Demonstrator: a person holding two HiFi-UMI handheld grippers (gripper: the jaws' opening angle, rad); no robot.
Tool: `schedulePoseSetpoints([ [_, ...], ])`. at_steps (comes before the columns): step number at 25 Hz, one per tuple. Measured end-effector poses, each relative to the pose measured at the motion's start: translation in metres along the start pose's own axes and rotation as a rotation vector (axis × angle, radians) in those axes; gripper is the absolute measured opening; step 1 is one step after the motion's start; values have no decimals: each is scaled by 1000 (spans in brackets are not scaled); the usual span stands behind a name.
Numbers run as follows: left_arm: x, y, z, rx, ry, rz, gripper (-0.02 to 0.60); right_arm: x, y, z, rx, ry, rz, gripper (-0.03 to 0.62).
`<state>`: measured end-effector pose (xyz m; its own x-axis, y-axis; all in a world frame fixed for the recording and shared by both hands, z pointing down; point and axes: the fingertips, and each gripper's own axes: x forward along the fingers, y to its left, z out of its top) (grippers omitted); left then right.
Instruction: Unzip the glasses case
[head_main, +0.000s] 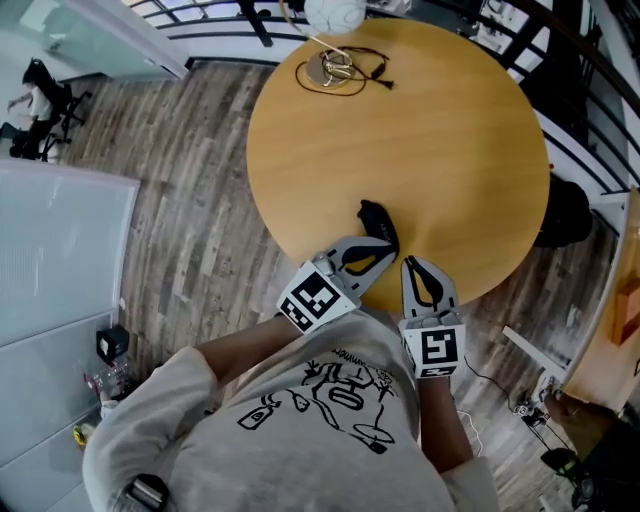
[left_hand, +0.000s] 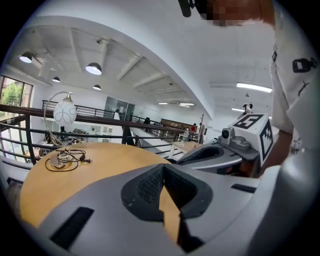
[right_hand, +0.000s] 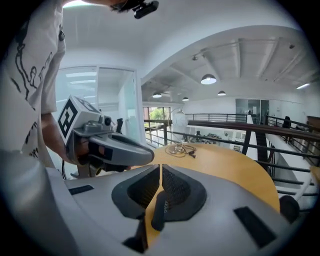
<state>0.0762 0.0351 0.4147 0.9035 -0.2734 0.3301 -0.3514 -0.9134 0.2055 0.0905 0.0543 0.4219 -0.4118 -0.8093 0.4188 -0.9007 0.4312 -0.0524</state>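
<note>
Looked barely started, if at all. Found the glasses case (head_main: 377, 220) lying on the table (head_main: 450, 130), close to its near rim. Dark, lid down, no open gap seen along it, so judged not yet unzipped.

Held the left gripper (head_main: 385, 250) low over the table's near rim, jaws pressed together at the tips w/ nothing between them. Showed only bare tabletop thru the wedge behind the tips in its own view.

Held the right gripper (head_main: 410, 263) at the table's near rim too, partly off it, jaws likewise together at the tips. Noted a thin dark strip (right_hand: 157, 212) in the gap behind those tips, possibly a strap or pull, too dim to tell.

Saw neither gripper clamped on the case itself.

Left to do, approx everything: steady the case w/ one gripper, find the zip pull, nip it w/ the other, run it round the edge.

Spotted a lamp (head_main: 335, 12) & coiled cable (head_main: 335, 72) at the table's far side, out of the way.
</note>
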Motion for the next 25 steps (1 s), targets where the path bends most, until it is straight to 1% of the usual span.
schedulePoseSetpoints([
  [3,15,10,-23,8,63,-7,6,14,-7,-36,-16,113,3,25],
  [6,27,16,-49,5,130,-37,6,26,-9,-68,-26,203,18,26],
  [10,40,23,-84,4,221,-81,6,37,-8,-102,-45,294,35,26],
  [14,51,29,-117,4,305,-106,6,46,-3,-136,-54,376,52,26],
  [17,58,33,-132,7,344,-114,6,51,-1,-162,-63,439,70,29],
  [20,65,37,-142,9,370,-118,6,56,-1,-179,-75,488,84,29],
  [25,75,44,-158,42,397,-115,6,61,-1,-205,-85,564,106,35],
])
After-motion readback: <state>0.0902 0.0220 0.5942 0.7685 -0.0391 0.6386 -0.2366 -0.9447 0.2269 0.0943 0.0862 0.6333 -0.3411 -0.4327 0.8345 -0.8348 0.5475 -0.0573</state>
